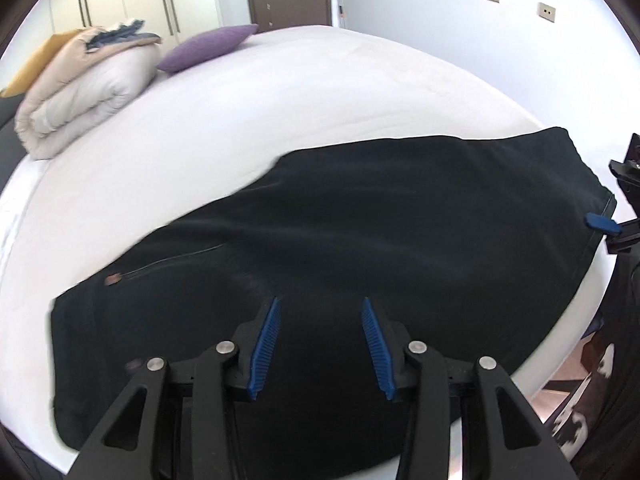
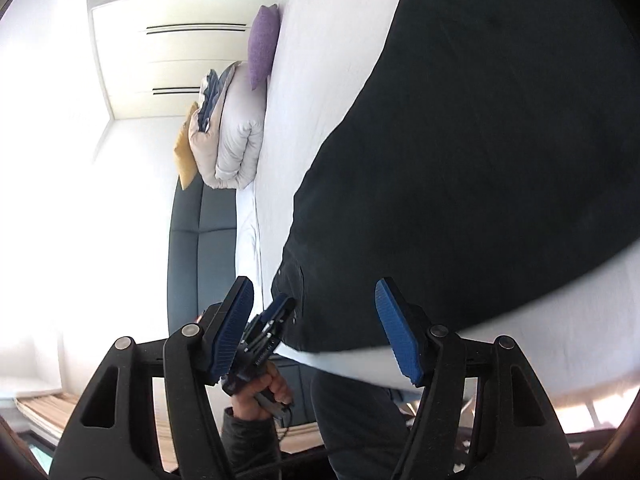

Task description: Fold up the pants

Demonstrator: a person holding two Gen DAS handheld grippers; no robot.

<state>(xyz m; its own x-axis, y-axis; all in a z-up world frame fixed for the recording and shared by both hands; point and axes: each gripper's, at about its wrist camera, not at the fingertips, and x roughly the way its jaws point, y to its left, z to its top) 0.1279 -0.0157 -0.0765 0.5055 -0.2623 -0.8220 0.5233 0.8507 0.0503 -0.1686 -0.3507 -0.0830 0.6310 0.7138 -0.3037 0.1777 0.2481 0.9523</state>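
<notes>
**Both grippers stood clear of the pants between folds**

Blue ribbed pads of the left gripper (image 1: 320, 344) hung closest to its lens, spread apart with nothing between them, poised above the black pants (image 1: 360, 240). The right gripper (image 2: 316, 328) likewise stood parted and empty; in the left wrist view one of its blue fingertips (image 1: 600, 222) showed just beside the garment's end at the right edge of the bed (image 1: 280, 92). No earlier view was on hand, so nothing could be said of how either tool got there.

The pants lay spread as one long dark band across the near side of the bed, running along its near edge, one end towards the left and the other close to the right edge. A seam line and a small tag showed near the left end. They seemed already doubled leg over leg, though the dark cloth hid the layers and that could not be settled.

By my judgement the work stood between folds. The next move would call for each gripper to close on a corner of one end, taking every layer, then carry that end over towards the other.

No containers were in sight. At the far left corner of the bed sat a rolled duvet (image 1: 84, 92) with a purple cushion (image 1: 208, 46) beside it.
</notes>
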